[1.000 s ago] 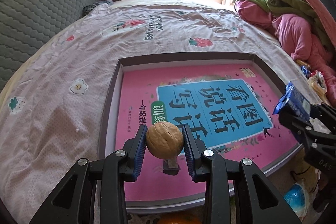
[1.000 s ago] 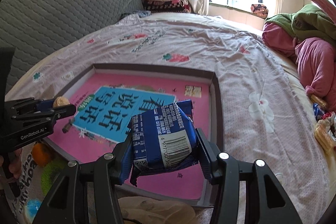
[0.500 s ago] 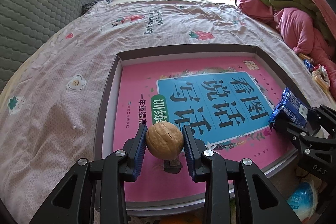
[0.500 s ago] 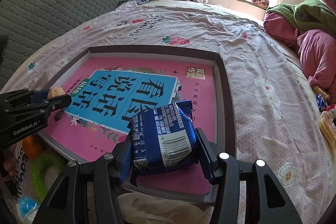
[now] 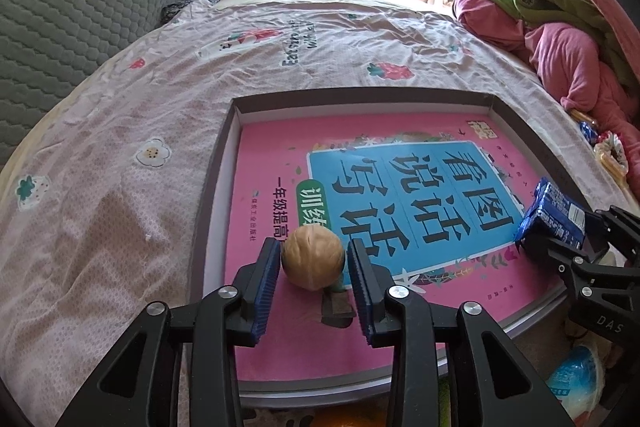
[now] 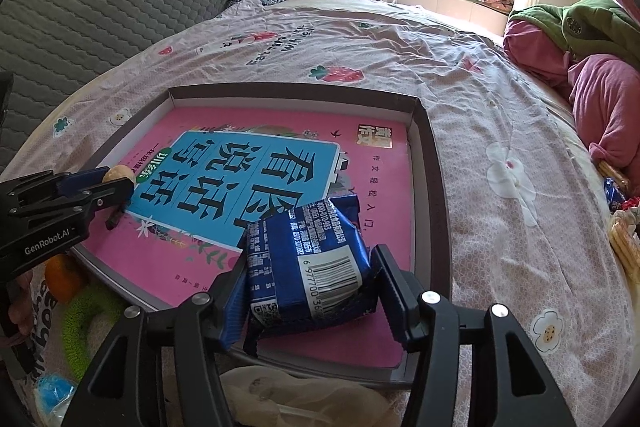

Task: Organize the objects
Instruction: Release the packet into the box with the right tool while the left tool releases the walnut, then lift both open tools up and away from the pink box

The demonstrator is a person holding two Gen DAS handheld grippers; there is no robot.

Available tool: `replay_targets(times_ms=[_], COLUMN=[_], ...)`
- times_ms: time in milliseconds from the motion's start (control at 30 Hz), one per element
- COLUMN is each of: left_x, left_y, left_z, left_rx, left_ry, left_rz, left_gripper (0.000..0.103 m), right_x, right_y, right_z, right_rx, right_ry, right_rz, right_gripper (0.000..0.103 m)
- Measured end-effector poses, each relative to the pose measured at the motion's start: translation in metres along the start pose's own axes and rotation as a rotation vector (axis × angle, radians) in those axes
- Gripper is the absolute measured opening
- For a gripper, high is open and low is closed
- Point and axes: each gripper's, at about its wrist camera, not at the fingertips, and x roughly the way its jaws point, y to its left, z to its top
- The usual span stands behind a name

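The left gripper (image 5: 313, 263) clamps a walnut (image 5: 313, 257) over the near left part of a shallow box lid (image 5: 208, 211) lined with a pink book cover (image 5: 280, 155). The right gripper (image 6: 308, 291) clamps a blue snack packet (image 6: 306, 267) above the lid's near right corner. Open bedsheet (image 5: 160, 99) lies left and beyond; pink and green bedding (image 5: 568, 39) crowds the right.

"GenRobot.AI" shows on the left gripper (image 6: 116, 187) body — "DAS" on the right gripper (image 5: 560, 227) body. The blue packet (image 6: 308, 267) carries a barcode starting 6 977700. The pink book (image 5: 400, 187) reads 看图说话写话 — 一年级提高.
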Motion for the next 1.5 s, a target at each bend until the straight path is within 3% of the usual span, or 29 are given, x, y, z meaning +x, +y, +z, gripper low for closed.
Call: replay_targets(times_ms=[367, 1400, 1500], left_x=[-0.017, -0.062, -0.067], left_y=[0.005, -0.005, -0.006], left_z=[-0.003, -0.011, -0.012], left_rx=[-0.032, -0.049, -0.051], left_ry=[-0.02, -0.073, -0.079], left_rz=[-0.006, -0.015, -0.016], left_gripper=[0.049, 0.051, 0.057], right_x=[-0.003, -0.038, -0.044], right_y=[-0.002, 0.001, 0.002], right_z=[0.001, 0.011, 0.012], right_rx=[0.001, -0.019, -0.022], right_ry=[-0.003, -0.113, -0.128], right_rz=[0.0, 0.024, 0.026], right_gripper=[0.06, 0.067, 0.067])
